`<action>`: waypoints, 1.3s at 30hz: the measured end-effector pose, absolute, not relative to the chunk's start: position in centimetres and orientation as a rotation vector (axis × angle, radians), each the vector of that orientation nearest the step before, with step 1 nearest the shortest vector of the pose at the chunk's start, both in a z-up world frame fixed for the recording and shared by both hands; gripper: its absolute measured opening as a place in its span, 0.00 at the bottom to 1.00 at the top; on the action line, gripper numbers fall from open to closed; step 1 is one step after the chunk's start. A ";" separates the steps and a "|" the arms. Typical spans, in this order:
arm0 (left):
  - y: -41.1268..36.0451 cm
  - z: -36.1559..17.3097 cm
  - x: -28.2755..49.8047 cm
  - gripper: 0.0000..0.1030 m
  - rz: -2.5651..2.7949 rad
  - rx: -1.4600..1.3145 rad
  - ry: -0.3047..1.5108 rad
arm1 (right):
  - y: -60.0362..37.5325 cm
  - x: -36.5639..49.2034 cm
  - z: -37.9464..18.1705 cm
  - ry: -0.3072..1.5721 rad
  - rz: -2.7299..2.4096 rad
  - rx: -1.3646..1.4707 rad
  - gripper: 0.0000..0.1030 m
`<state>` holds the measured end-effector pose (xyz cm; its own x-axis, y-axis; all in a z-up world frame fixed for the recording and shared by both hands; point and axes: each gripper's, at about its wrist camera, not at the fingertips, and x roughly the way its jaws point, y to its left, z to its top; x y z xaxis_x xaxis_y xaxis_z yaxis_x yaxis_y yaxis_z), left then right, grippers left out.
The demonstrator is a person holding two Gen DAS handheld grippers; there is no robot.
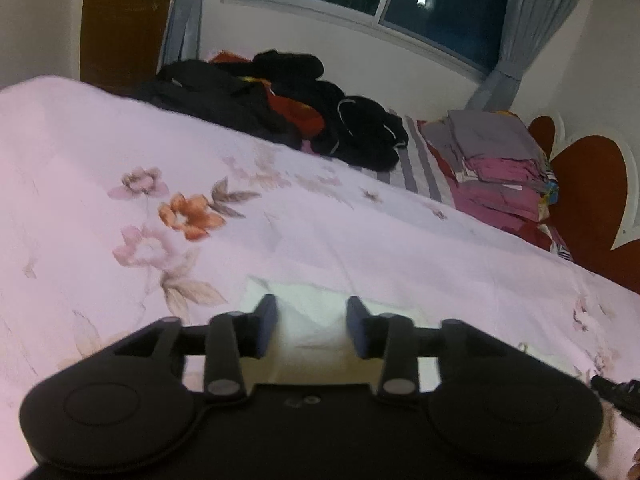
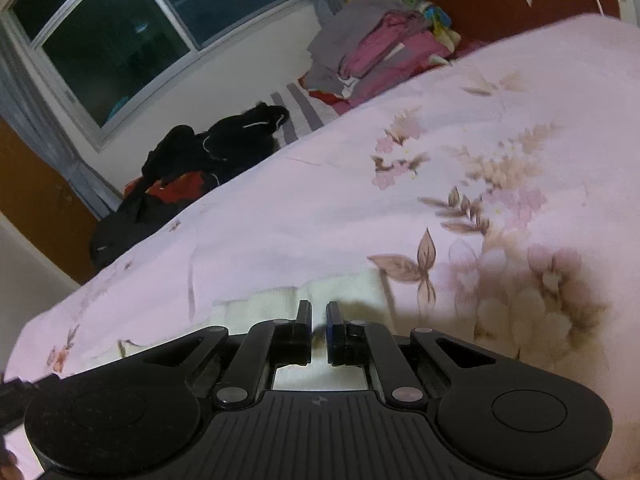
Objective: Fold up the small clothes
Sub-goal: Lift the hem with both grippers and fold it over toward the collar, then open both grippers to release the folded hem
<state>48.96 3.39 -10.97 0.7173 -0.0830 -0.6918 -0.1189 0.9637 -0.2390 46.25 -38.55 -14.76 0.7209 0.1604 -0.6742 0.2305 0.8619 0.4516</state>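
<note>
Left gripper (image 1: pixel 312 330) low over the pink floral bedspread (image 1: pixel 360 240), jaws parted, pads clear of the small white cloth (image 1: pixel 316 320) lying flat beneath. Right gripper (image 2: pixel 319 332) nearly pressed together over that white cloth's (image 2: pixel 340 284) edge, perhaps pinching it (blurred there). Dark clothes pile (image 1: pixel 280 112) and folded stack (image 1: pixel 500 160) at the far side.

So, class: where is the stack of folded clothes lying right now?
The stack of folded clothes lies at the far right of the bed in the left wrist view, against the red headboard, right of the dark clothes pile.
</note>
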 end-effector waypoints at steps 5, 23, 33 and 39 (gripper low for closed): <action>3.6 -10.8 48.6 0.46 -0.023 -0.218 0.760 | -38.5 46.0 -13.7 0.712 -0.032 0.468 0.75; 1.2 -15.0 49.9 0.24 -0.138 -0.092 0.867 | -35.9 47.1 -17.1 0.826 0.126 0.249 0.29; 1.2 -13.3 48.6 0.03 -0.165 -0.099 0.758 | -35.6 46.0 -15.9 0.748 0.146 0.206 0.03; 1.4 -12.6 49.3 0.03 -0.119 -0.141 0.696 | -36.0 47.4 -14.0 0.663 0.102 0.249 0.03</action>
<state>49.35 1.41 -12.55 0.7612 -0.1558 -0.6296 0.0620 0.9838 -0.1685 47.35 -35.98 -14.01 0.7843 0.1724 -0.5959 -0.0139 0.9653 0.2610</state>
